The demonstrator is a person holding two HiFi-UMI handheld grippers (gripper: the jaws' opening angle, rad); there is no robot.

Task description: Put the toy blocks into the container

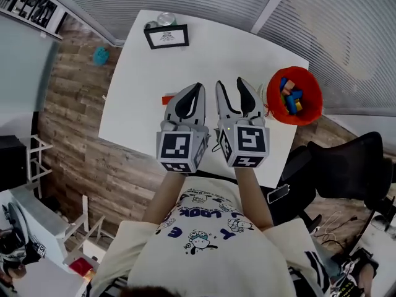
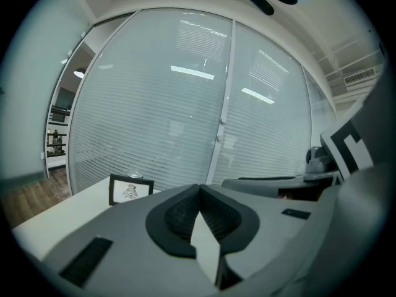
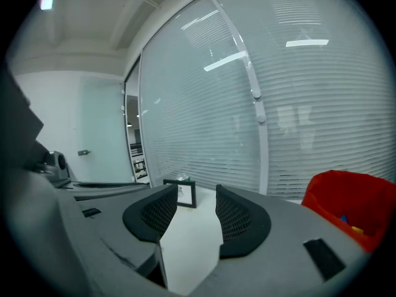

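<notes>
Left gripper [image 1: 197,86] closed, right gripper [image 1: 230,82] apart and empty, over open tabletop [image 1: 142,67]; red container [image 1: 314,107] at right edge.

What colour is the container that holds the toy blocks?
Red. The container shows best in the head view.

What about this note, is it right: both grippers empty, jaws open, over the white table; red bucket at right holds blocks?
No: the left gripper is shut, tips touching, nothing between them, as the left gripper view shows. The right gripper is open and empty, both are over the white table, and the red bucket holds blocks.
</notes>
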